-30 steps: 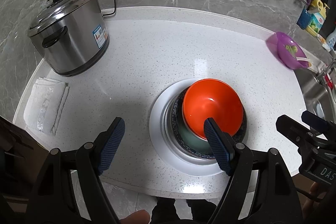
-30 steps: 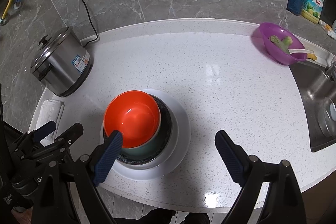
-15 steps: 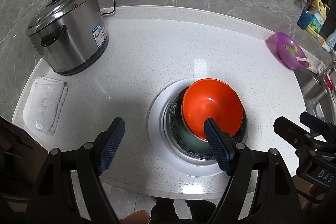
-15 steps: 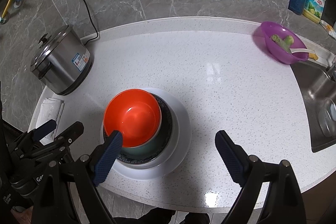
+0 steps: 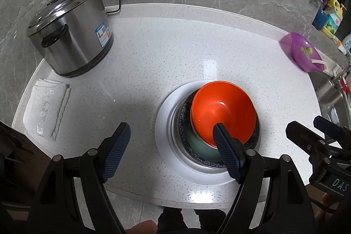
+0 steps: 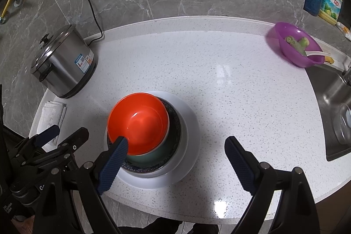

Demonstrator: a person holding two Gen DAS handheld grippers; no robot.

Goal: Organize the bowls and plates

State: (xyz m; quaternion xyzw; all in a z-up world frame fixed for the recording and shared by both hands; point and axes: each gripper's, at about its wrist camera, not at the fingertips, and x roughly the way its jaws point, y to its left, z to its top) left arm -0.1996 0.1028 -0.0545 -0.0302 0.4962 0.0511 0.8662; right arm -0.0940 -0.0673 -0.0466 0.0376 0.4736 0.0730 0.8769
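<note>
right of the cooker (image 5: 72, 34), on the counter (image 5: 166, 54), an orange bowl (image 5: 221, 111) tops a green bowl (image 5: 201, 146), patterned plate (image 6: 175, 131) and white plate (image 5: 164, 135). left gripper (image 5: 173, 152) and right gripper (image 6: 175, 159) hover spread wide, holding nothing.

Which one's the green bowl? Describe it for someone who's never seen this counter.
Start at the white counter and find the big white plate near its front edge. A dark patterned dish sits on it, and the green bowl nests in that. It is the pale green one directly beneath the orange bowl.
</note>
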